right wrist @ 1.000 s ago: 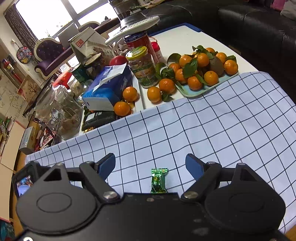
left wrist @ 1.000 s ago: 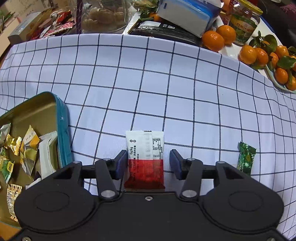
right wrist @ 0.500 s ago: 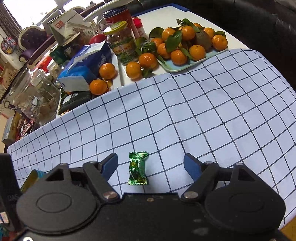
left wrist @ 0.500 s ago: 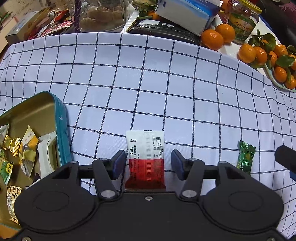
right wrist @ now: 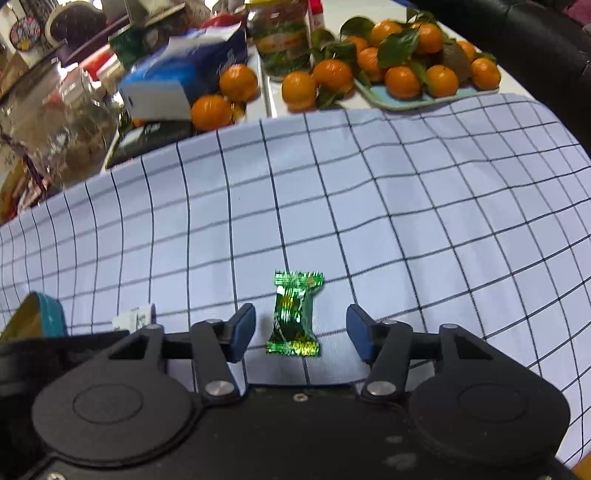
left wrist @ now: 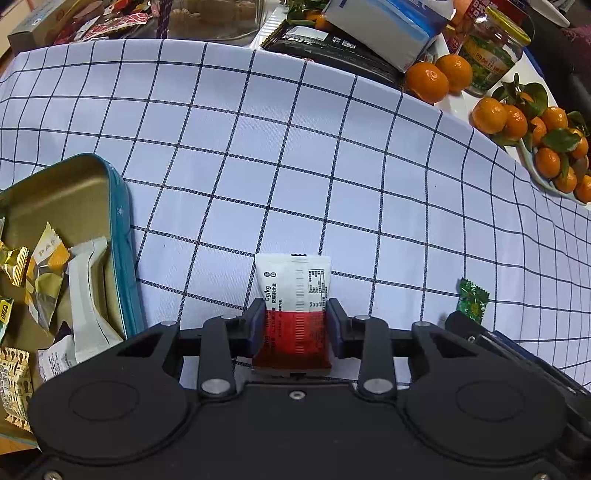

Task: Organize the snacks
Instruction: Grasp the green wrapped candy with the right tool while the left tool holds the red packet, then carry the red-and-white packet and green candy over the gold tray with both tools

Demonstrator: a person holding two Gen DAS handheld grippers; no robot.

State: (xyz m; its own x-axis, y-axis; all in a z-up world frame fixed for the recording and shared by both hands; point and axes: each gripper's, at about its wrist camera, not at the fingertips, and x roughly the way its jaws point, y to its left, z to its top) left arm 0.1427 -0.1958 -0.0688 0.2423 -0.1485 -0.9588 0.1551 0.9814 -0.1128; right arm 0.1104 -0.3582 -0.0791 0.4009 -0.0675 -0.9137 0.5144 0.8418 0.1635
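A red and white snack packet (left wrist: 293,310) lies on the checked cloth, and my left gripper (left wrist: 294,325) is shut on its red lower half. A teal tin (left wrist: 123,236) with several wrapped snacks stands to its left. A green foil candy (right wrist: 294,314) lies on the cloth between the fingers of my open right gripper (right wrist: 301,332), untouched by either pad. The same candy shows at the right in the left wrist view (left wrist: 471,298), with the right gripper's body just below it. The tin's corner (right wrist: 46,314) and the packet's tip (right wrist: 135,317) show at the left in the right wrist view.
Beyond the cloth's far edge stand a blue tissue box (left wrist: 384,29), a glass jar (left wrist: 489,51), loose mandarins (left wrist: 439,79) and a tray of mandarins (right wrist: 424,99). A large clear jar (right wrist: 55,122) and packets crowd the far left.
My left gripper has closed onto the red and white packet. My right gripper has moved forward and down over the green candy, which now sits between its fingers.
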